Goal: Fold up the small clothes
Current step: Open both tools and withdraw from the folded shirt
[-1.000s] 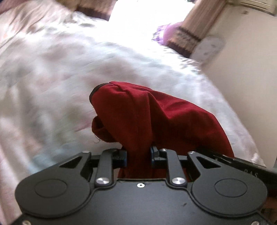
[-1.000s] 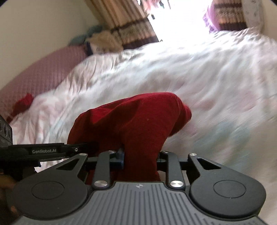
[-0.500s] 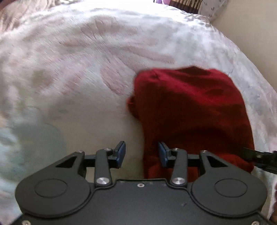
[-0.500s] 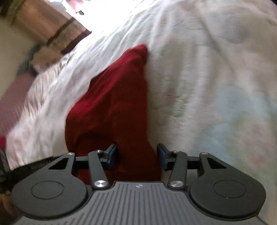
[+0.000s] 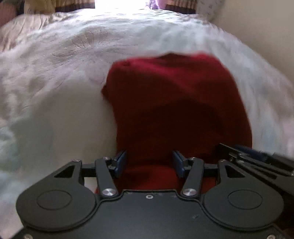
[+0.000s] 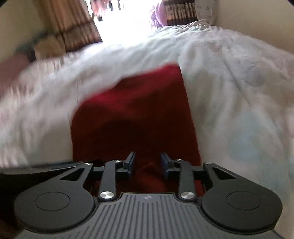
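A dark red garment (image 5: 174, 95) lies spread flat on the white bedspread (image 5: 64, 64). My left gripper (image 5: 149, 163) is low over its near edge. Its jaws are open and wide apart, and the cloth passes loosely between them. In the right wrist view the same red garment (image 6: 132, 110) runs away from me, with a small raised fold at its near edge. My right gripper (image 6: 148, 163) has its jaws close together, pinching that fold. The right gripper's black body (image 5: 257, 161) shows at the left wrist view's right edge. The left gripper's body (image 6: 46, 165) shows at the right wrist view's left edge.
The bedspread (image 6: 238, 92) covers the bed all around the garment. A cream wall (image 5: 257, 27) runs along the right side. Striped curtains (image 6: 73, 33) and a bright window are at the far end. A purple item (image 6: 158, 16) sits by the window.
Both grippers came down from holding the garment up and laid it flat on the bed. The left jaws spread apart and let go. The right jaws narrowed on a fold.
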